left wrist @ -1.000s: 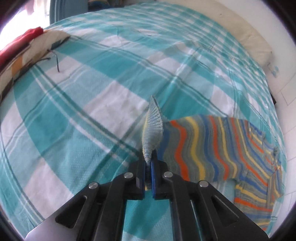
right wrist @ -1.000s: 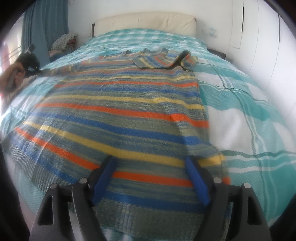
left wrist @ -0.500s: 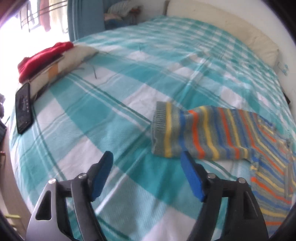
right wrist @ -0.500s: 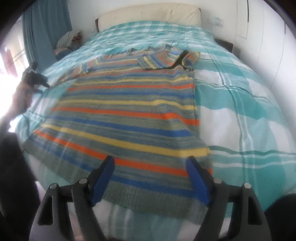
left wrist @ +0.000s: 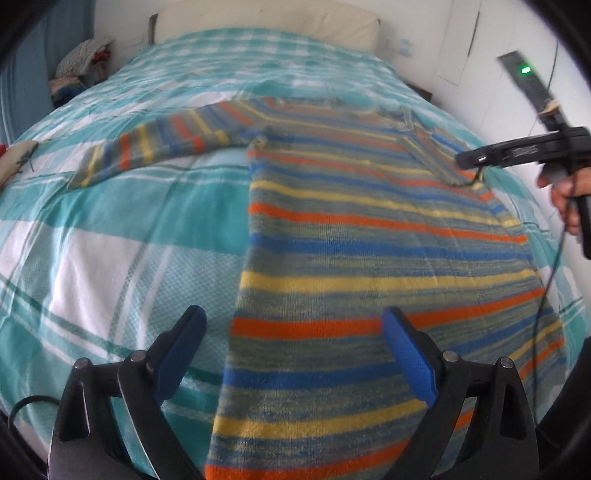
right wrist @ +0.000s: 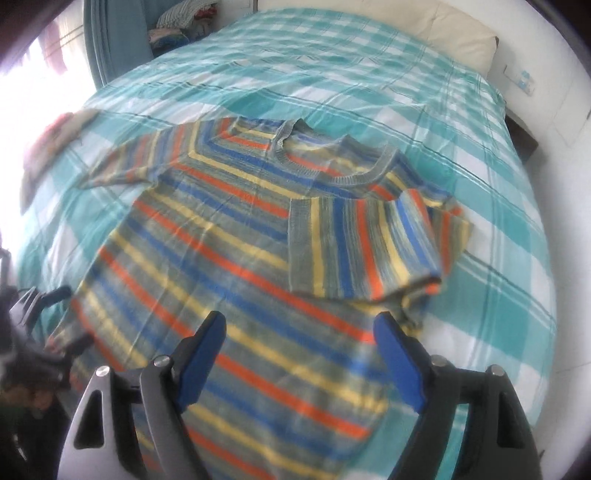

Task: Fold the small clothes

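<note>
Across the whole width of both views spreads a bed (left wrist: 122, 236) covered in a teal-and-white checked sheet, with a cream headboard cushion (left wrist: 266, 18) at its far end against a white wall. On the sheet lies the striped sweater (left wrist: 369, 236), knitted in bands of orange, yellow, blue and grey-green, flat with its hem toward the cameras and its neckline toward the headboard. In the left wrist view one sleeve (left wrist: 159, 151) stretches straight out to the left over the sheet; in the right wrist view the other sleeve (right wrist: 362, 247) is folded inward across the chest, its cuff edge lying on the body of the garment. A heap of other clothes (left wrist: 79, 70) sits at the far left corner beside a blue curtain. The left gripper (left wrist: 293, 354) hovers over the lower left edge of the sweater; its jaws have just been opening and now stand wide apart, with nothing held, the knit merely lying below the gap. The right gripper (right wrist: 299, 360) hangs over the lower body of the sweater with its blue pads (right wrist: 201, 354) well spread and empty. At the right edge of the left wrist view a hand (left wrist: 563, 199) grips the black handle of the other tool.
</note>
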Tool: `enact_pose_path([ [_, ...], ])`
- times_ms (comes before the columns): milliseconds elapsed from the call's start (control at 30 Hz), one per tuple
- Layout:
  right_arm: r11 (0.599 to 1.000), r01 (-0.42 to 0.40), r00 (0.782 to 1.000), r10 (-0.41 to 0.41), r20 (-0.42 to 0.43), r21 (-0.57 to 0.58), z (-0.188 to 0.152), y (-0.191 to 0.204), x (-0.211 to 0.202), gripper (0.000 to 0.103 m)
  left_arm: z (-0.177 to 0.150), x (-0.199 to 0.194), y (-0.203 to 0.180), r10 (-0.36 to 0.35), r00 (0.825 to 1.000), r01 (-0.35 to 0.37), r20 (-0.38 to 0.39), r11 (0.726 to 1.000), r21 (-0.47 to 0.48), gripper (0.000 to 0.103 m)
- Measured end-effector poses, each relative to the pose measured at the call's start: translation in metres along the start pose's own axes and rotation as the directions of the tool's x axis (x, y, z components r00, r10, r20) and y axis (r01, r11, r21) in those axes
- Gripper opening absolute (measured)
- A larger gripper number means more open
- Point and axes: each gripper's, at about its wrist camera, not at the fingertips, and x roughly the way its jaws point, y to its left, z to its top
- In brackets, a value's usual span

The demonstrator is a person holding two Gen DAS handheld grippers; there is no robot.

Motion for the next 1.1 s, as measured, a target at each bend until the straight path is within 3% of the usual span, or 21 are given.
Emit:
enact_pose_path([
  [100, 0.999, 0.04, 0.999, -0.04, -0.015, 0.009, 0.018, 0.005, 0.058, 0.069, 0.001, -0.004, 0.005, 0.005, 1.0, -0.005, 0.019, 1.0, -0.026, 0.097],
  [167, 0.997, 0.037, 0.999, -0.036, -0.011, 0.066, 0.021, -0.005, 0.077, 0.051, 0.0, -0.005, 0.008, 0.0, 1.0, 0.0, 0.018, 0.999, -0.039, 0.097],
  [233, 0.99, 0.039, 0.999, -0.043, 0.033, 0.134, 0.021, -0.019, 0.069, 0.004, -0.001, -0.009, 0.01, -0.013, 1.0, 0.015, 0.028, 0.999, -0.049, 0.097],
  [300, 0.979, 0.019, 0.995, -0.038, 0.091, 0.202, 0.016, -0.042, 0.045, 0.004, 0.0, -0.014, 0.01, -0.029, 0.999, 0.031, 0.042, 0.998, -0.052, 0.097],
  [433, 0.926, 0.052, 0.972, -0.132, 0.193, 0.375, -0.018, -0.126, -0.028, 0.004, 0.005, -0.023, 0.012, -0.071, 0.994, 0.077, 0.081, 0.994, -0.076, 0.097],
  [567, 0.8, 0.114, 0.945, -0.271, 0.185, 0.589, -0.086, -0.222, -0.083, 0.004, 0.006, -0.027, 0.013, -0.084, 0.991, 0.093, 0.105, 0.992, -0.085, 0.097],
  [667, 0.668, 0.117, 0.941, -0.311, 0.132, 0.735, -0.148, -0.276, -0.094, 0.004, 0.005, -0.025, 0.013, -0.093, 0.99, 0.102, 0.103, 0.991, -0.091, 0.097],
  [733, 0.599, 0.083, 0.954, -0.278, 0.11, 0.796, -0.182, -0.298, -0.086, 0.004, 0.004, -0.022, 0.013, -0.111, 0.989, 0.12, 0.097, 0.988, -0.1, 0.097],
  [867, 0.515, -0.052, 0.975, -0.159, 0.155, 0.856, -0.219, -0.311, -0.059, 0.004, 0.001, -0.02, 0.013, -0.117, 0.989, 0.127, 0.092, 0.986, -0.112, 0.097],
  [967, 0.469, -0.117, 0.973, -0.122, 0.196, 0.875, -0.234, -0.313, -0.045, 0.006, -0.001, -0.018, 0.014, -0.098, 0.991, 0.108, 0.088, 0.987, -0.117, 0.097],
  [1100, 0.382, -0.23, 0.957, -0.081, 0.28, 0.895, -0.251, -0.317, -0.034, 0.023, 0.0, -0.016, 0.019, -0.099, 0.992, 0.11, 0.081, 0.984, -0.143, 0.097],
])
